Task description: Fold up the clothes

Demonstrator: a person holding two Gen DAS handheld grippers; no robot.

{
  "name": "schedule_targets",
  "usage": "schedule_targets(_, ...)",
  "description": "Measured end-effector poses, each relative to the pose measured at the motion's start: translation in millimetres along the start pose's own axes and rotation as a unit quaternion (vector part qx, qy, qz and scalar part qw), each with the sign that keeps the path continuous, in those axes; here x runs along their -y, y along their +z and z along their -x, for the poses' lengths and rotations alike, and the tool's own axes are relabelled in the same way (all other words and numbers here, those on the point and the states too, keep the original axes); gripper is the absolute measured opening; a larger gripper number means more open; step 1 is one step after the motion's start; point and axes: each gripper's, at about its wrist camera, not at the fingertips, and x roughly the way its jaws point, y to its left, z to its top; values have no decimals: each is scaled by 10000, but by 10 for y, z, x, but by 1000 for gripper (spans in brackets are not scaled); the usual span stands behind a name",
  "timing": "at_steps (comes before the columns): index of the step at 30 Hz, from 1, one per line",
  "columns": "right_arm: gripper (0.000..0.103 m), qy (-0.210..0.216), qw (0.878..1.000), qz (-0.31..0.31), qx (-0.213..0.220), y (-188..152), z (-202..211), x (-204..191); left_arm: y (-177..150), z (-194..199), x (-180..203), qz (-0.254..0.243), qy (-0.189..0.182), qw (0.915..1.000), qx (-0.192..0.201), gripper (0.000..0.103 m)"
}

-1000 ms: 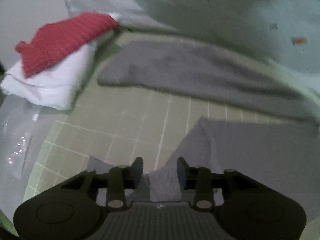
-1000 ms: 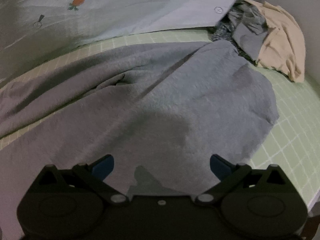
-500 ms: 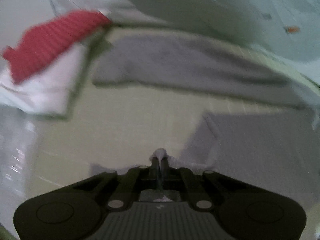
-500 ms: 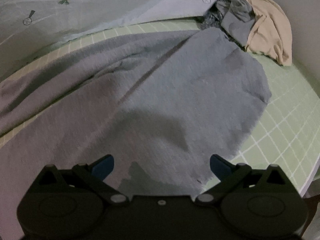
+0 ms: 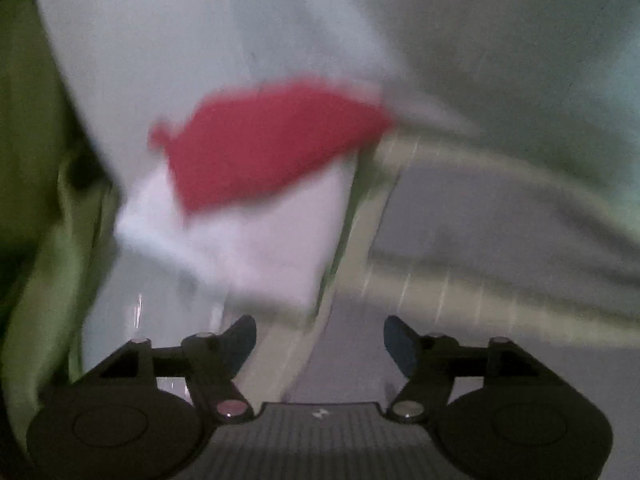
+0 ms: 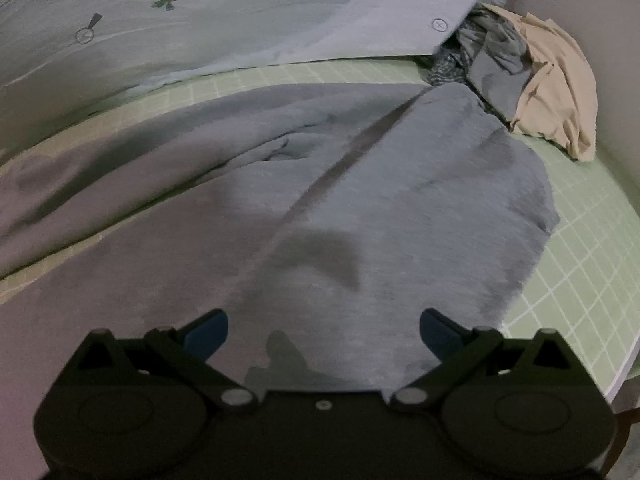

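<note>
A grey garment (image 6: 360, 208) lies spread over the green gridded mat (image 6: 580, 264), filling most of the right wrist view. My right gripper (image 6: 323, 330) hovers over its near part, open, with nothing between its fingers. In the blurred left wrist view the same grey garment (image 5: 500, 216) lies at the right. My left gripper (image 5: 320, 338) has its jaws opening, with no cloth between them; it hangs over the mat's edge and the garment's left edge.
A folded white cloth (image 5: 256, 248) with a red knit piece (image 5: 264, 148) on top lies ahead of the left gripper. A pale blue carrot-print sheet (image 6: 200, 20) covers the back. A heap of beige and grey clothes (image 6: 536, 80) sits at the far right.
My left gripper shut on a fold of the grey garment, then let go and swung left toward the white and red pile. The right gripper drifted slightly and stayed open.
</note>
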Motion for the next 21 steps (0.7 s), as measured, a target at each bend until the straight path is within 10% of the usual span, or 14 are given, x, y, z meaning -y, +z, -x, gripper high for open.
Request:
schedule_targets(5, 103, -9, 9999, 127, -76, -56, 12, -125, -502, -127, -255, 576, -51, 9953, -772, 72)
schedule_targets(11, 103, 28, 9992, 349, -185, -144, 31, -298, -737, -168, -455, 991, -331, 9911, -828, 68)
schedule_targets(21, 103, 92, 9977, 629, -223, -310, 136, -494, -676, -311, -559, 1237, -758, 9862, -798, 19)
